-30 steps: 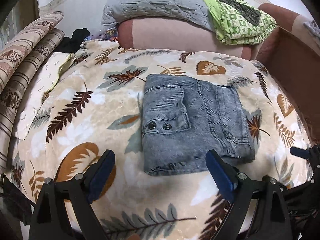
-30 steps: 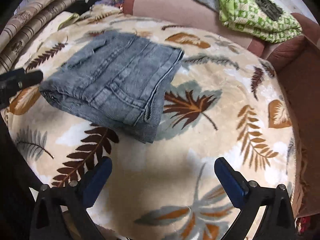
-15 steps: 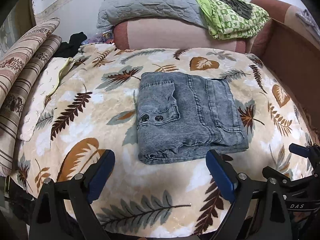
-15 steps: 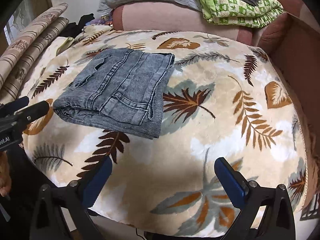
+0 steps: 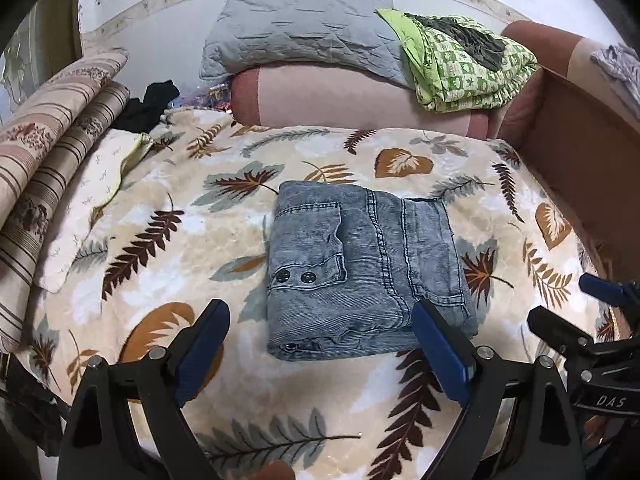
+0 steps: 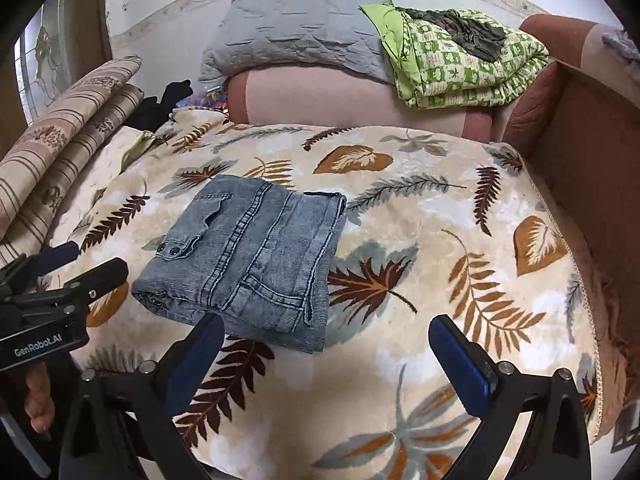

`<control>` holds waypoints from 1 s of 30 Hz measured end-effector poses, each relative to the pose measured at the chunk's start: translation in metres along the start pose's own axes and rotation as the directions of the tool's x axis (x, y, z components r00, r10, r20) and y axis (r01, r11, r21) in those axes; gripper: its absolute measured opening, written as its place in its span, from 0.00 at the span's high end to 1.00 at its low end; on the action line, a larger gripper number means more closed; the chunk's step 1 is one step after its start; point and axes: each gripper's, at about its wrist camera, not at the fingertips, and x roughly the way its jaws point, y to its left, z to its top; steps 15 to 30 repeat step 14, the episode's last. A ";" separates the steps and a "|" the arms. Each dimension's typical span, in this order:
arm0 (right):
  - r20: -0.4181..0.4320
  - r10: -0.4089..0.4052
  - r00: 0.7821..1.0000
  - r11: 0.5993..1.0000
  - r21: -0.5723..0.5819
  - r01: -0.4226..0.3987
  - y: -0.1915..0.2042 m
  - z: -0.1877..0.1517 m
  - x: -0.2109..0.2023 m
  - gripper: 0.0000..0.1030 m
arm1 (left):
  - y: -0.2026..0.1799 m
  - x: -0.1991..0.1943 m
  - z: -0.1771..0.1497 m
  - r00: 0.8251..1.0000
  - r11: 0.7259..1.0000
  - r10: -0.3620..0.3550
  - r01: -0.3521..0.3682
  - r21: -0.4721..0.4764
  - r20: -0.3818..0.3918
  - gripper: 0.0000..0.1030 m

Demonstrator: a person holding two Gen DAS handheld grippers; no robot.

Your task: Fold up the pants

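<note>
The grey-blue denim pants [image 5: 360,264] lie folded into a compact rectangle on the leaf-print blanket [image 5: 168,264]; they also show in the right wrist view [image 6: 248,256]. My left gripper [image 5: 320,344] is open and empty, held back from the near edge of the pants. My right gripper [image 6: 326,354] is open and empty, off the pants' near right corner. The right gripper also shows at the right edge of the left wrist view [image 5: 576,312], and the left gripper at the left edge of the right wrist view [image 6: 76,264].
A pink bolster [image 5: 352,96] with a grey quilt [image 5: 304,28] and a green patterned blanket [image 5: 464,64] lies at the back. Striped rolled bedding [image 5: 44,140] runs along the left. A brown sofa arm [image 5: 576,148] stands at the right.
Both grippers have pulled back and up from the folded pants, so more of the bed shows. The pants have not moved. Both grippers stay open.
</note>
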 end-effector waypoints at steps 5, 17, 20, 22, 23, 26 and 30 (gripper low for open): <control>-0.004 0.008 1.000 1.000 0.016 -0.008 0.000 -0.001 0.006 0.00 | -0.003 0.006 0.001 1.000 1.000 0.005 -0.005 0.008 -0.006 0.10; -0.020 0.005 1.000 1.000 0.021 -0.005 -0.002 0.001 0.016 0.00 | -0.006 0.010 0.010 0.999 1.000 -0.003 0.003 0.017 0.033 0.10; -0.020 0.005 1.000 1.000 0.021 -0.005 -0.002 0.001 0.016 0.00 | -0.006 0.010 0.010 0.999 1.000 -0.003 0.003 0.017 0.033 0.10; -0.020 0.005 1.000 1.000 0.021 -0.005 -0.002 0.001 0.016 0.00 | -0.006 0.010 0.010 0.999 1.000 -0.003 0.003 0.017 0.033 0.10; -0.020 0.005 1.000 1.000 0.021 -0.005 -0.002 0.001 0.016 0.00 | -0.006 0.010 0.010 0.999 1.000 -0.003 0.003 0.017 0.033 0.10; -0.020 0.005 1.000 1.000 0.021 -0.005 -0.002 0.001 0.016 0.00 | -0.006 0.010 0.010 0.999 1.000 -0.003 0.003 0.017 0.033 0.10; -0.020 0.005 1.000 1.000 0.021 -0.005 -0.002 0.001 0.016 0.00 | -0.006 0.010 0.010 0.999 1.000 -0.003 0.003 0.017 0.033 0.10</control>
